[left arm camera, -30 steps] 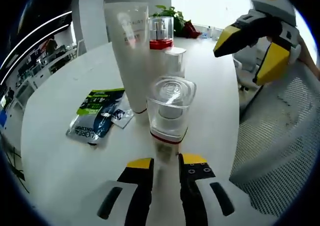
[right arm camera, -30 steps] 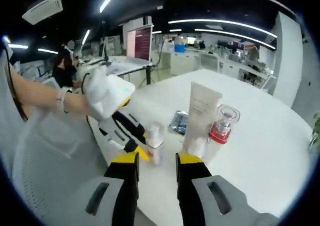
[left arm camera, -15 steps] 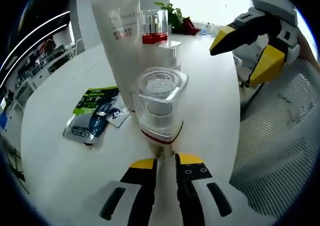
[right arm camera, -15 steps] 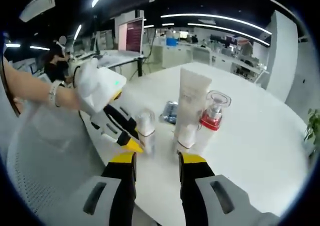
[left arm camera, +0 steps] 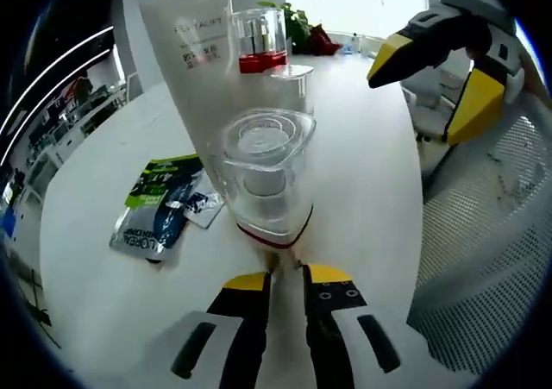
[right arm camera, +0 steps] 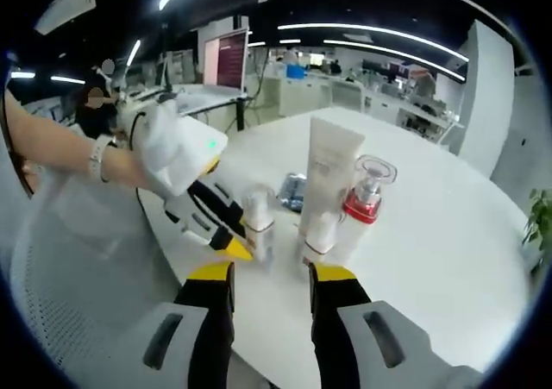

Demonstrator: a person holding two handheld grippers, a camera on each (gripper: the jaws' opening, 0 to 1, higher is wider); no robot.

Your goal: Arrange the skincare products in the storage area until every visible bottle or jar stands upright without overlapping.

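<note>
The left hand-held gripper (left arm camera: 285, 279) grasps a clear-capped, red-banded pump bottle (left arm camera: 263, 178) upright on the white round surface (left arm camera: 362, 173). The right hand-held gripper (right arm camera: 272, 272) hangs released beside a tall white tube (right arm camera: 328, 178).

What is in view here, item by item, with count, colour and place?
Clear-capped pump bottle with red collar: one, held at its base by the left tongs.
Tall white squeeze tube: one, upright behind it.
Second clear-capped red-collared bottle: one, upright, further back.
Small white bottle with clear cap: one, at the tube's foot.
Green-and-black sachet: one, flat on the round white table.
Potted green plant: one, far edge.
Left tongs: yellow-tipped, closed on the bottle.
Right tongs: yellow-tipped, open.
</note>
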